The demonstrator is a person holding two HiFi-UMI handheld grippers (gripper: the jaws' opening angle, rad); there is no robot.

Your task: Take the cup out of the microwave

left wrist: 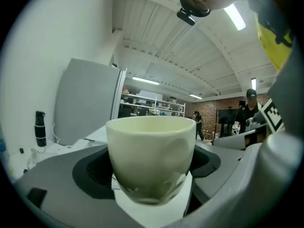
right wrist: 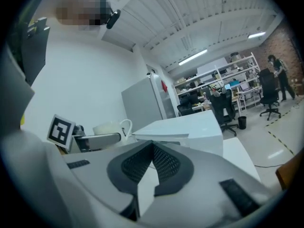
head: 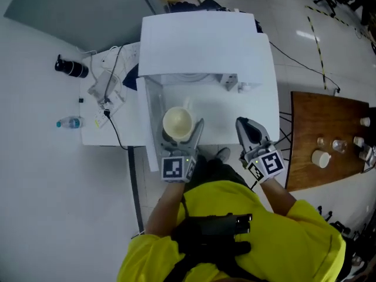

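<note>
Left gripper (head: pixel 181 131) clamped around a cream handled cup (left wrist: pixel 151 156), cup upright just in front of the white microwave (head: pixel 202 40), right gripper (right wrist: pixel 153 150) beside it, jaws pressed together on nothing

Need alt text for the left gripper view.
A cream cup stands upright, clamped between the jaws, filling the centre. Behind it are a grey panel and a workshop with shelves.

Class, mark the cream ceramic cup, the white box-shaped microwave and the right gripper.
Cream ceramic cup (left wrist: pixel 151 151): left gripper view, its outer wall.
White box-shaped microwave (head: pixel 200 40): head view, its flat top.
Right gripper (right wrist: pixel 152 147): right gripper view, where its closed fingers meet.
</note>
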